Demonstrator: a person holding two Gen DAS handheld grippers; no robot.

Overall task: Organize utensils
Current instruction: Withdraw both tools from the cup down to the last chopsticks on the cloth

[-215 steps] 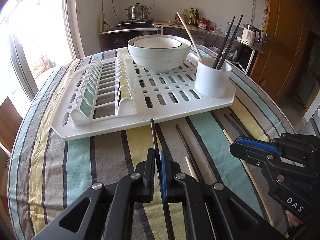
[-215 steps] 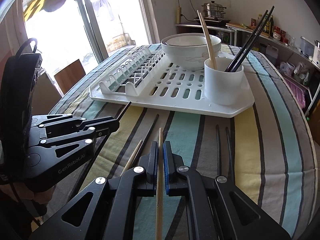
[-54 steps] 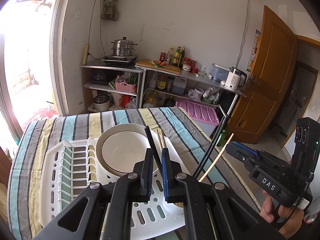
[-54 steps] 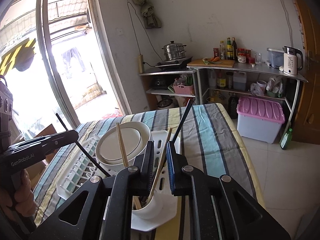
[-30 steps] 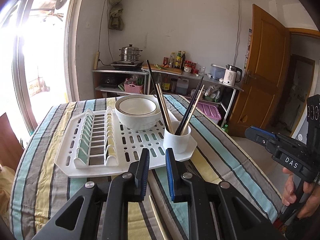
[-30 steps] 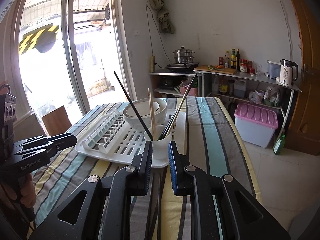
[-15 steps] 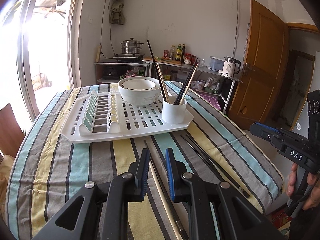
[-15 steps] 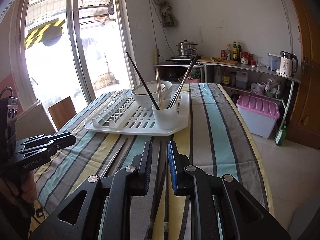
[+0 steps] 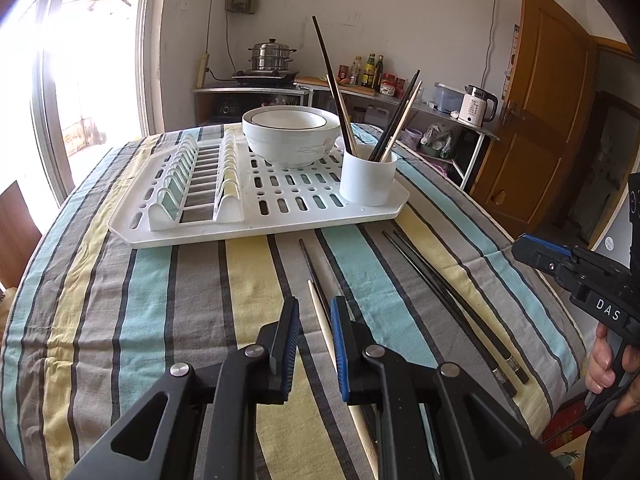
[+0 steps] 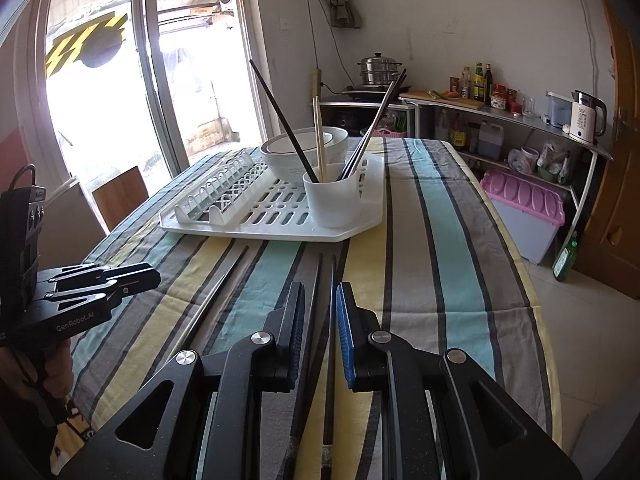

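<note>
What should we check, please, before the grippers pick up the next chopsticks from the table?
1. Left gripper open: ok.
2. Wooden chopstick lined up between its fingers: ok.
3. Right gripper open: ok.
4. Black chopstick pair lined up between its fingers: ok.
5. White utensil cup upright on the drying rack: ok.
6. Room left in the cup: cannot tell.

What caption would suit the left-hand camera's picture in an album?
Open left gripper poised over a pale wooden chopstick on the striped tablecloth, white cup of chopsticks waiting on the drying rack.
</note>
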